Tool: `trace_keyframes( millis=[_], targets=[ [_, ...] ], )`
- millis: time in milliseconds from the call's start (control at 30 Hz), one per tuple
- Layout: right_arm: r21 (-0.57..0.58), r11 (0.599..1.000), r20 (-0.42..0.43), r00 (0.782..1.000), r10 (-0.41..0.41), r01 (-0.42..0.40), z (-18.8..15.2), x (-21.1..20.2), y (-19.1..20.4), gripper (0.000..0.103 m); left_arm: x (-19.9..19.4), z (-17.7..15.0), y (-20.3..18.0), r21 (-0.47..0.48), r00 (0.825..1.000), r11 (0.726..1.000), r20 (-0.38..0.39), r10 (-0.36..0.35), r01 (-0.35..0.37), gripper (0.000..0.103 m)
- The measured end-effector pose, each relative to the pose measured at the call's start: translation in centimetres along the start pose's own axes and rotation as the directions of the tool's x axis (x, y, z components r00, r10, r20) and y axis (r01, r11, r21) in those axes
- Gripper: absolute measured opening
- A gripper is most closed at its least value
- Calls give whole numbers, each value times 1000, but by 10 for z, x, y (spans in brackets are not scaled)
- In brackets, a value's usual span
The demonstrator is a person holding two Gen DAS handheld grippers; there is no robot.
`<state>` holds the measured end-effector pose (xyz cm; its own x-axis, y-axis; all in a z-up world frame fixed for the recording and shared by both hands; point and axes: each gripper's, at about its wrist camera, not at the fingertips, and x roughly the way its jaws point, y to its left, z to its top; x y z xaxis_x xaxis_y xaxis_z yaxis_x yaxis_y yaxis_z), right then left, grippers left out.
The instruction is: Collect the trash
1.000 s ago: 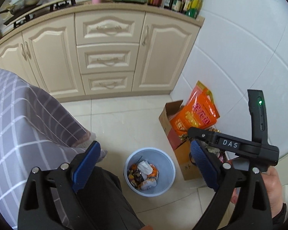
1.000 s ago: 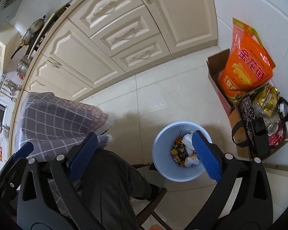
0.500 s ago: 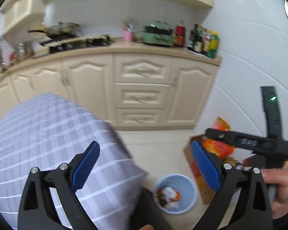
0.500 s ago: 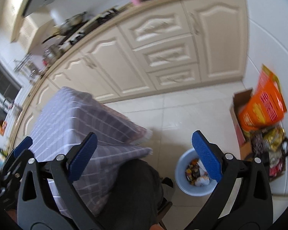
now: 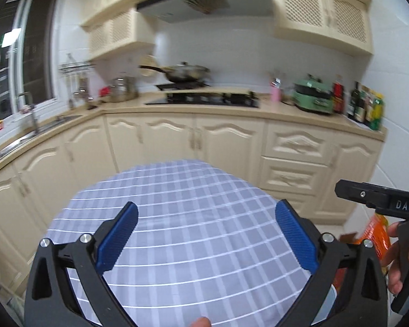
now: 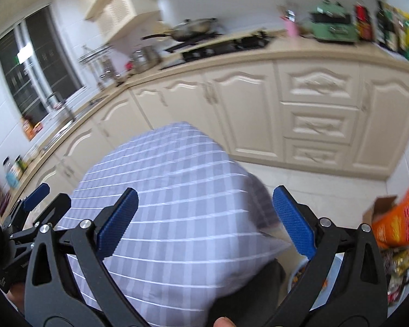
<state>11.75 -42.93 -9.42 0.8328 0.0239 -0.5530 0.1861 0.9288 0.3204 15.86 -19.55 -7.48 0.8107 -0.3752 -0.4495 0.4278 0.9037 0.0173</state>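
Observation:
My left gripper (image 5: 207,238) is open and empty, held above a table covered with a grey-and-white checked cloth (image 5: 193,207). My right gripper (image 6: 204,222) is open and empty over the same cloth (image 6: 177,190). The right gripper also shows at the right edge of the left wrist view (image 5: 381,204). The light blue trash bin (image 6: 300,269) is mostly hidden behind my right finger, with a sliver of trash showing. No loose trash shows on the cloth.
Cream kitchen cabinets (image 5: 231,141) and a counter with a stove and wok (image 5: 188,73) run behind the table. An orange bag (image 6: 400,218) in a cardboard box stands on the floor at the right. A sink (image 5: 35,130) is at the left.
Both grippers have tilted up from the floor and bin toward the table and kitchen counter. The bin has dropped almost out of view. Both stay open and empty.

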Motion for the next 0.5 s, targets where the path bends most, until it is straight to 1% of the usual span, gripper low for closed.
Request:
trace_keyframes(
  millis=[167,300,500],
  targets=[
    [-80,996,34,999,33,-30,6,0,54,97,-25,5,41,-45,997,997,41,72,-70,98],
    [-142,989,70,997,43,-33,8,-4,97,97,-52,8,68,-81,987,988,86,135,-129,98],
    [-176,984,121,991,62,-40,10,-12,136,97,-86,13,100,-143,972,974,127,197,-179,98]
  ],
)
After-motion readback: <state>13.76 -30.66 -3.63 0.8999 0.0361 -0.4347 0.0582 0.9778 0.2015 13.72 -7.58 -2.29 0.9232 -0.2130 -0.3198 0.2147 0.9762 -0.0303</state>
